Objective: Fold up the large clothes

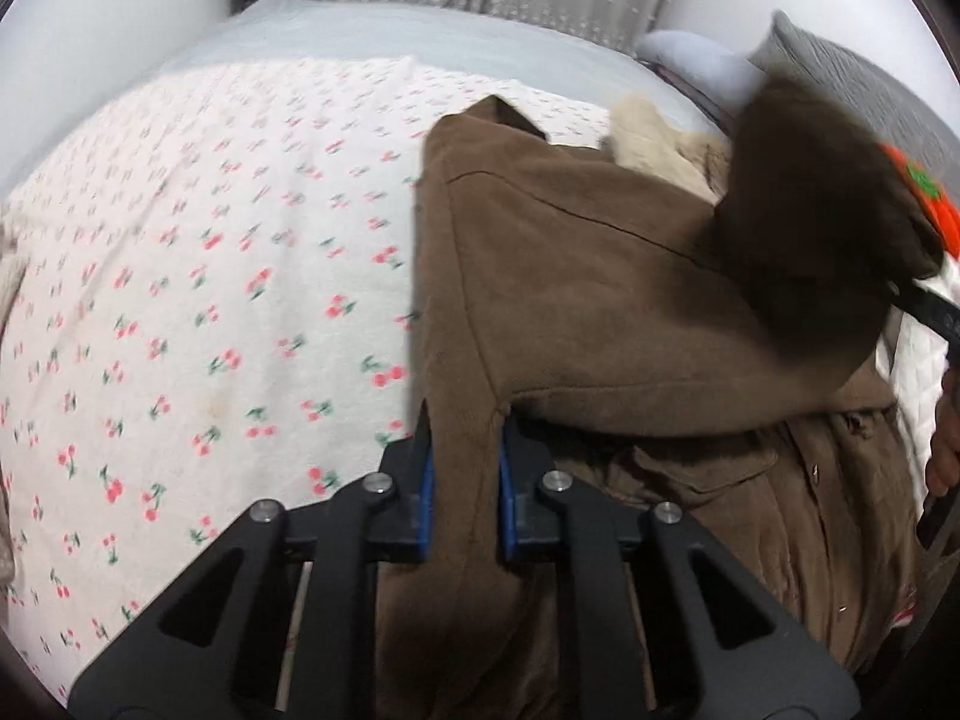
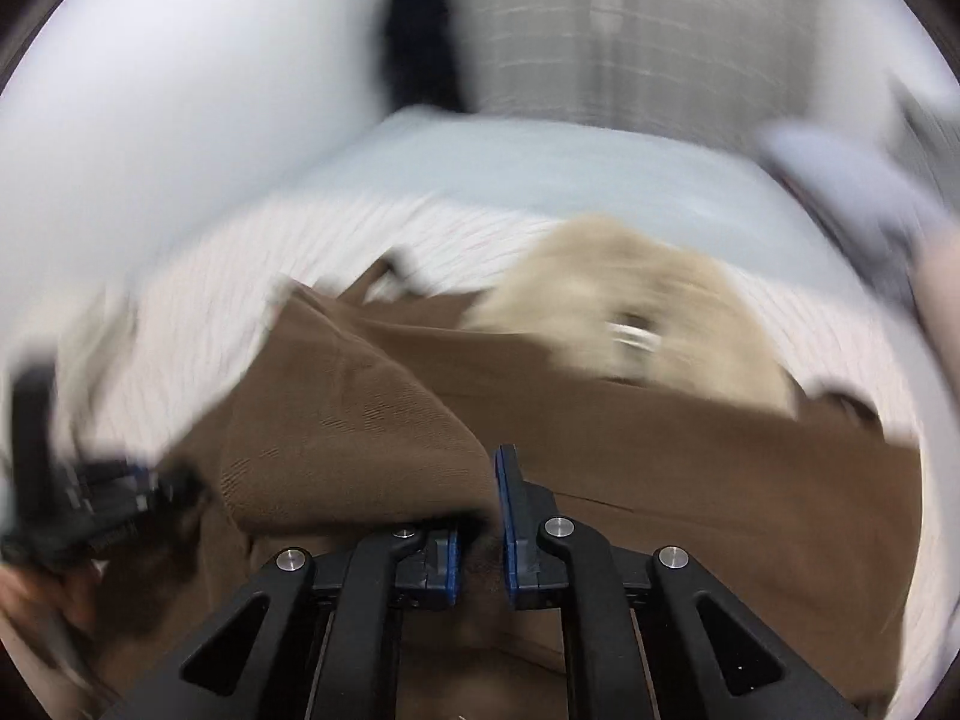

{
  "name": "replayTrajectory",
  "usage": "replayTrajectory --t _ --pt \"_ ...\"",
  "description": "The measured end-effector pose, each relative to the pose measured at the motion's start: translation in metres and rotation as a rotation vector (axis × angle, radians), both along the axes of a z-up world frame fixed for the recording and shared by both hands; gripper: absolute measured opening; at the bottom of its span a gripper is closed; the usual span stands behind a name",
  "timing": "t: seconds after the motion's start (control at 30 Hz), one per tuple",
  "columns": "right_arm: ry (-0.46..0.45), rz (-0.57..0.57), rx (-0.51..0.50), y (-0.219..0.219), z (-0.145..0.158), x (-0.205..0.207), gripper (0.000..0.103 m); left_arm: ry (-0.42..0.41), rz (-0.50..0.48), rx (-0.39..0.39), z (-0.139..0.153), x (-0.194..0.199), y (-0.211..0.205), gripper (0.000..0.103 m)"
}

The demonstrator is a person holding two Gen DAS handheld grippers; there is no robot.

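We see a big bed [image 1: 180, 300] with a cherry sheet, and the brown coat [image 1: 600, 300] lies along its right side, up to the near edge. Its cream fur collar [image 1: 636, 126] points to the far edge. Our left claw [image 1: 465, 468] is clamped on a coat fold. Our right claw [image 2: 480, 516] pinches a raised bit of coat

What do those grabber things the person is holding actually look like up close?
Both look alike. The left gripper and right gripper are matte black frames with triangular cut-outs and round silver bolt heads at the joints. Each ends in two flat black fingers faced with blue pads. No cables or markings show. A red knitted sleeve with a green patch appears at the left view's right edge.
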State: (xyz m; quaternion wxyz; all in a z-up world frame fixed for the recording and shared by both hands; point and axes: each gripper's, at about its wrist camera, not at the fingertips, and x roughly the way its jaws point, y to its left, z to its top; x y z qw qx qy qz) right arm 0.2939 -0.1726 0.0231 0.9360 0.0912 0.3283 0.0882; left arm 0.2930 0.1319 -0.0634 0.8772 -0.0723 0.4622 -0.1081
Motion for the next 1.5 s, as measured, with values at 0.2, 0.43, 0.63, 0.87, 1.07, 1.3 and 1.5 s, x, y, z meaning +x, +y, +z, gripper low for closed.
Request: replayTrajectory --t 0.2,0.43,0.63,0.87,1.07,1.3,1.5 --pt "0.181 -0.115 0.213 -0.109 -0.059 -0.031 0.041 0.068 -0.005 0.017 -0.005 -0.003 0.002 0.022" --pt "0.202 -0.126 0.403 -0.145 -0.07 -0.029 0.043 0.039 0.007 -0.025 0.022 -0.014 0.01 0.028" --pt "0.228 -0.077 0.296 -0.107 -0.07 0.005 0.037 -0.099 0.006 -0.155 0.037 -0.016 0.013 0.028" --pt "0.175 -0.07 -0.064 -0.073 -0.081 -0.002 0.03 -0.046 -0.036 -0.066 -0.02 0.002 -0.023 0.026" --pt "0.191 -0.093 0.01 -0.11 -0.064 -0.053 0.046 -0.043 -0.029 -0.044 -0.002 -0.017 -0.025 0.036" --pt "0.129 -0.121 0.023 -0.155 -0.052 -0.17 0.081 -0.062 -0.052 0.025 0.013 -0.074 -0.023 0.083" --pt "0.161 -0.157 0.071 -0.188 -0.072 -0.237 0.082 -0.041 -0.002 0.033 0.014 -0.121 0.0 0.083"
